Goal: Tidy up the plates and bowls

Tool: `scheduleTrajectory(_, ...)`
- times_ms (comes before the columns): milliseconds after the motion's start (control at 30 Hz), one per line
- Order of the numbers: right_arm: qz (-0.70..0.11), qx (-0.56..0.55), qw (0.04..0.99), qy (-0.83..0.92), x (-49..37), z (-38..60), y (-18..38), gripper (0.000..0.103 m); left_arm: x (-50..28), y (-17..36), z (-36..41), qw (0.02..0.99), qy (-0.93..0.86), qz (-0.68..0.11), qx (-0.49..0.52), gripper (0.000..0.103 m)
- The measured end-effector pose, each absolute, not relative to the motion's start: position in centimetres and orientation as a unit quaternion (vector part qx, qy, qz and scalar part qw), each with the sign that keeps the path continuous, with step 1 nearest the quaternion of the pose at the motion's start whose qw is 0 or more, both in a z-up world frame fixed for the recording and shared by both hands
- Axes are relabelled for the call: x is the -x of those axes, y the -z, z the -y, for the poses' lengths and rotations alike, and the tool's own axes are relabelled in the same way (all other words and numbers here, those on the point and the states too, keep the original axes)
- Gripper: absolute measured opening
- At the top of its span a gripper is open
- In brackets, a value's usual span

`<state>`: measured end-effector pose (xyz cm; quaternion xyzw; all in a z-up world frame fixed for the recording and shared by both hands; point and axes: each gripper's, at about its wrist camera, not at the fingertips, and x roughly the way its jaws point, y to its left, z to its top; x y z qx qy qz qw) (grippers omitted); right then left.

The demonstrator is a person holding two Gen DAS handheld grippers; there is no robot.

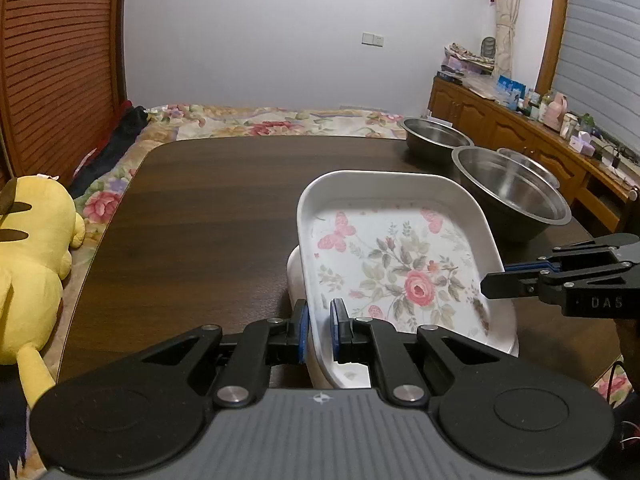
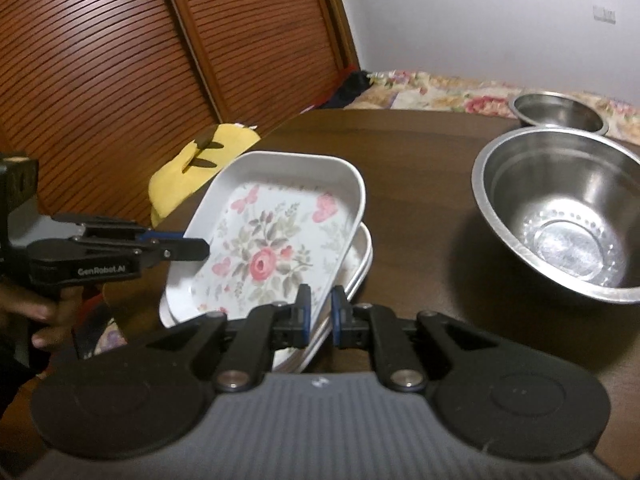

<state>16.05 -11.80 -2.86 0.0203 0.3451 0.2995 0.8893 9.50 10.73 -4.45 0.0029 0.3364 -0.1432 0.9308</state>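
A white square plate with a pink rose print is held tilted above another white plate on the dark wooden table. My left gripper is shut on its near rim. My right gripper is shut on the opposite rim of the same floral plate, with white plates stacked under it. Each gripper shows in the other view, the right one and the left one. A large steel bowl and a smaller steel bowl stand to the right.
A third steel bowl sits behind the large one. A yellow plush toy lies off the table's left edge on a floral bedspread. A wooden sideboard with clutter runs along the right.
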Motion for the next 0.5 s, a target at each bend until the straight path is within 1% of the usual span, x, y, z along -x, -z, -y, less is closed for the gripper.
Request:
scheduleTrajectory(200, -0.32, -0.027, 0.902, -0.287, -15.2, 11.8, 3.4, 0.012, -9.3, 4.9, -10.3, 0.935, 0.128, -0.329, -0.026, 0.012)
scheduleTrajectory(500, -0.286, -0.047, 0.919, -0.269, -14.4, 12.1, 4.3, 0.014, -9.6, 5.6, -10.9, 0.932, 0.128, -0.338, -0.005, 0.015)
